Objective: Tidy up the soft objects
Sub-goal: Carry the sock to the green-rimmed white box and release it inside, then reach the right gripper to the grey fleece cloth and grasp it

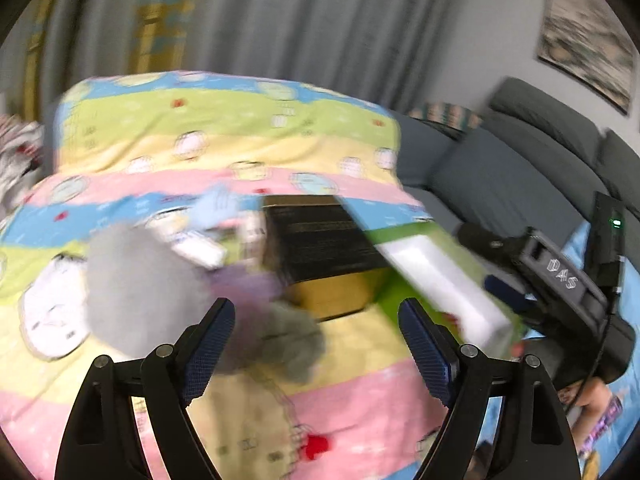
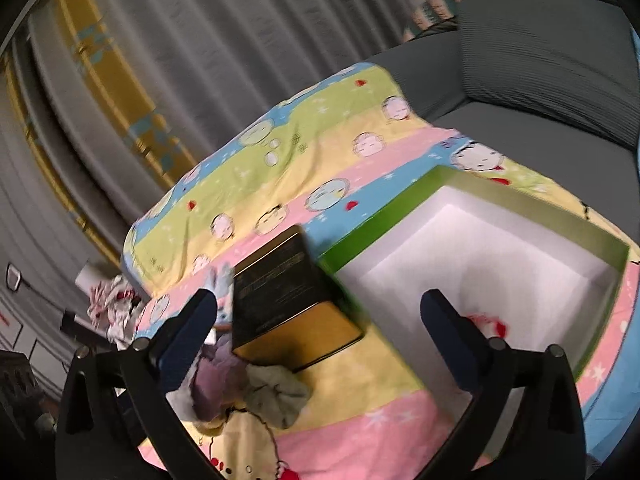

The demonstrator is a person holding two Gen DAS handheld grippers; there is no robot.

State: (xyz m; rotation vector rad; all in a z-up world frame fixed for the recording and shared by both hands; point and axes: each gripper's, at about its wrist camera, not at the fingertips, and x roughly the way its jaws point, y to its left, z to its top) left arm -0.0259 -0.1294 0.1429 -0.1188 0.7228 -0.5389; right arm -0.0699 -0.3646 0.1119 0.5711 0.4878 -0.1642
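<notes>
The fingers (image 1: 216, 344) of the left gripper (image 1: 316, 340) are spread wide, nothing clamped; a blurred grey soft piece (image 1: 296, 344) is seen between them. The right gripper (image 2: 320, 332) is likewise held wide apart and empty. A black-and-gold box (image 2: 288, 304) is set between the soft pile (image 2: 256, 392) of grey and lilac items and the green box (image 2: 532, 200). Everything is laid on a striped cartoon-print blanket (image 2: 304, 148) spread over a grey sofa (image 2: 540, 80), with grey curtains (image 1: 320, 20) behind. Inside the white-lined green box a small red-and-white item (image 2: 490, 322) is seen.
</notes>
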